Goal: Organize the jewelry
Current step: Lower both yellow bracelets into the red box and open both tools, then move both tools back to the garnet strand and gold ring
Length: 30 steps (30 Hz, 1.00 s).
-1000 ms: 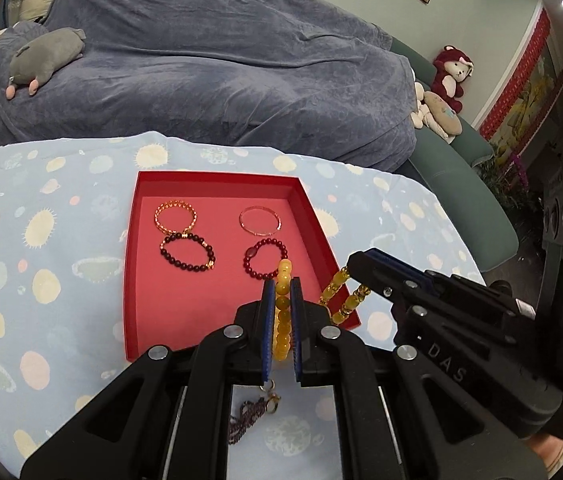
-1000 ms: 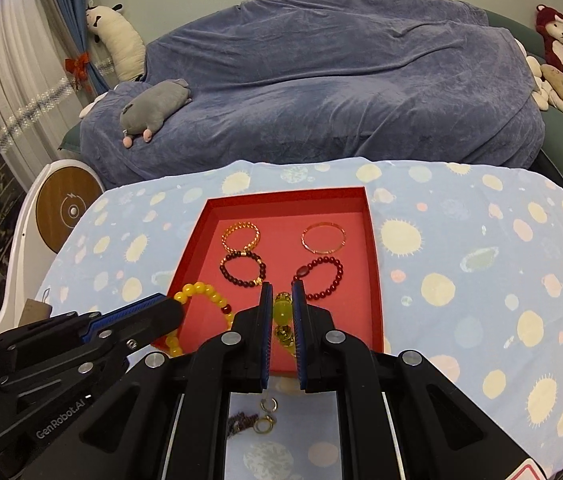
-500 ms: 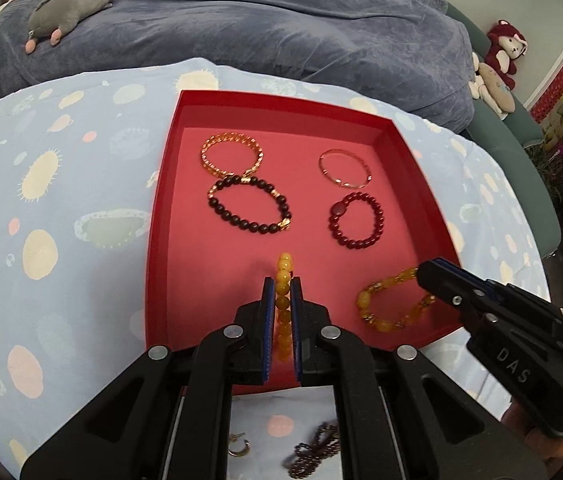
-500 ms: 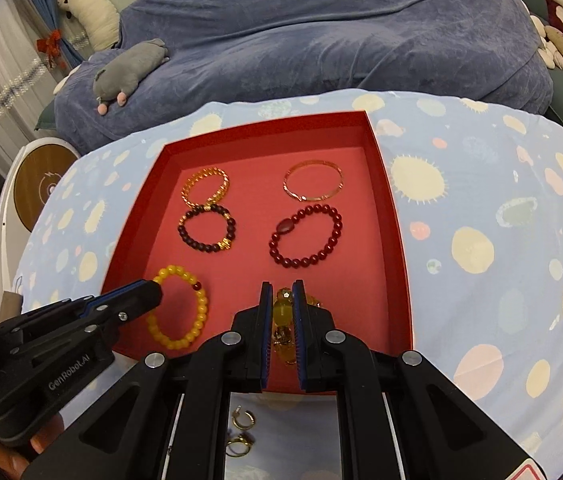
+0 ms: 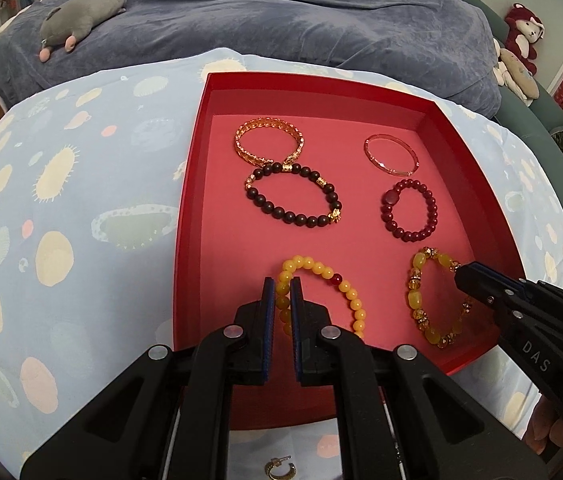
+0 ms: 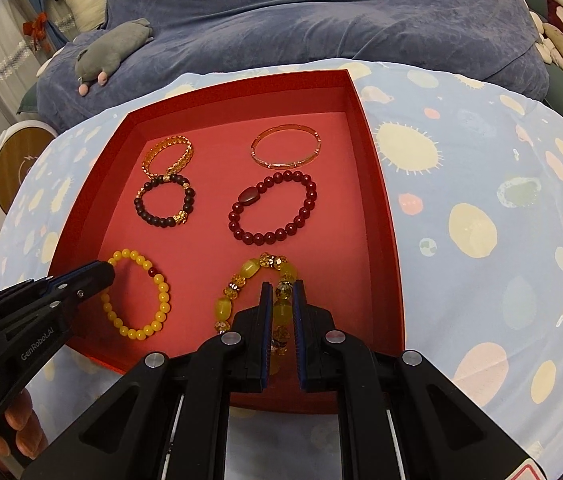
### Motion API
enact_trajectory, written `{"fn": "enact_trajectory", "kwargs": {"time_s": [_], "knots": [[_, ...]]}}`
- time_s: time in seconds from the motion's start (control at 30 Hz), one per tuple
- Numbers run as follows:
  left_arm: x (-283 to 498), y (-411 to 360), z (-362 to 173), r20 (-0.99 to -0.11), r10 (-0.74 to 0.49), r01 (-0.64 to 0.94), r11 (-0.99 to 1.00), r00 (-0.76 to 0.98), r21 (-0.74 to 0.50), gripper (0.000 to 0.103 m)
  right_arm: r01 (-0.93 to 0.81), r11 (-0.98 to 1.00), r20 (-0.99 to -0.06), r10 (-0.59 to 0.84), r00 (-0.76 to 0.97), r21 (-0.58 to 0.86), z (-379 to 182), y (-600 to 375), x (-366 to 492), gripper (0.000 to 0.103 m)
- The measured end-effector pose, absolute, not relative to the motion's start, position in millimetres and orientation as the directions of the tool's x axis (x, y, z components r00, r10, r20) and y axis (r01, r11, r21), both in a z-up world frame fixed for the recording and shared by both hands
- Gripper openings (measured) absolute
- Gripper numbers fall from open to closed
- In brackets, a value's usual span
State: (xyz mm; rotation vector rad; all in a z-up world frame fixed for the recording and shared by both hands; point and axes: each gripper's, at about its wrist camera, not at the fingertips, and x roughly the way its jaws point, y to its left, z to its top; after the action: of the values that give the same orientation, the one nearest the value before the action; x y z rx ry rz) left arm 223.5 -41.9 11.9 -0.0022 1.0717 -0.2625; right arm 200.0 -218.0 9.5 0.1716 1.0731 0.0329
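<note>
Left jaws: my left gripper (image 5: 282, 292) is nearly shut, pads pinching the near side of the yellow bead bracelet (image 5: 323, 294), whose loop lies on the tray floor.
Right jaws: my right gripper (image 6: 281, 298) is clamped just as tight on the amber bead bracelet (image 6: 255, 292), gripping its right side.
Where they lie: both loops sit in the front row of the red tray (image 5: 191, 216), yellow at the left, amber at the right, well apart.
How they will handle: light, limp strings of hard, smooth beads; I judge they sag and swing when lifted, and a bead could roll out of flat pads.
Where to hold: across the strand between two beads, not on a bead's crown.
Neighbours: dark bead bracelet (image 5: 293, 196) and gold chain bracelet (image 5: 269, 140) touch each other behind the yellow one; red bead bracelet (image 6: 273, 208) and thin bangle (image 6: 285, 146) lie behind the amber.
In the way: nothing between my jaws and the tray floor; the tray's near wall stands close beneath me.
Outside the tray: a small gold earring (image 5: 280, 470) on the spotted cloth (image 5: 61, 220).
</note>
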Motion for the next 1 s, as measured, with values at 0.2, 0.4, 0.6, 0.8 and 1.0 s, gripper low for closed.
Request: {"fn": "enact_trajectory", "kwargs": {"time_s": [0.2, 0.4, 0.6, 0.8, 1.0], "knots": [[233.1, -42.8, 11.6, -0.86, -0.217, 0.21, 0.969, 0.462, -0.132, 0.008, 0.039, 0.993, -0.869, 0.076, 0.49, 0.108, 9.7, -210.8, 208.1, 0.01], [233.3, -43.8, 14.7, -0.848, -0.214, 0.201, 0.971, 0.486, -0.129, 0.035, 0.059, 0.993, -0.853, 0.056, 0.519, 0.101, 16.2, -213.0, 209.2, 0.026], [227.7, -41.1, 18.4, -0.843, -0.208, 0.184, 0.974, 0.496, -0.132, 0.037, 0.063, 0.992, -0.842, 0.058, 0.537, 0.109, 24.3, -214.5, 202.8, 0.031], [215.3, -35.9, 28.8, -0.833, -0.209, 0.18, 0.974, 0.512, -0.133, 0.037, 0.069, 0.991, -0.832, 0.059, 0.552, 0.117, 34.7, -215.4, 189.7, 0.033], [195.2, -29.6, 40.6, -0.823, -0.219, 0.187, 0.972, 0.524, -0.14, 0.037, 0.072, 0.991, -0.826, 0.056, 0.561, 0.116, 44.2, -215.1, 172.0, 0.033]]}}
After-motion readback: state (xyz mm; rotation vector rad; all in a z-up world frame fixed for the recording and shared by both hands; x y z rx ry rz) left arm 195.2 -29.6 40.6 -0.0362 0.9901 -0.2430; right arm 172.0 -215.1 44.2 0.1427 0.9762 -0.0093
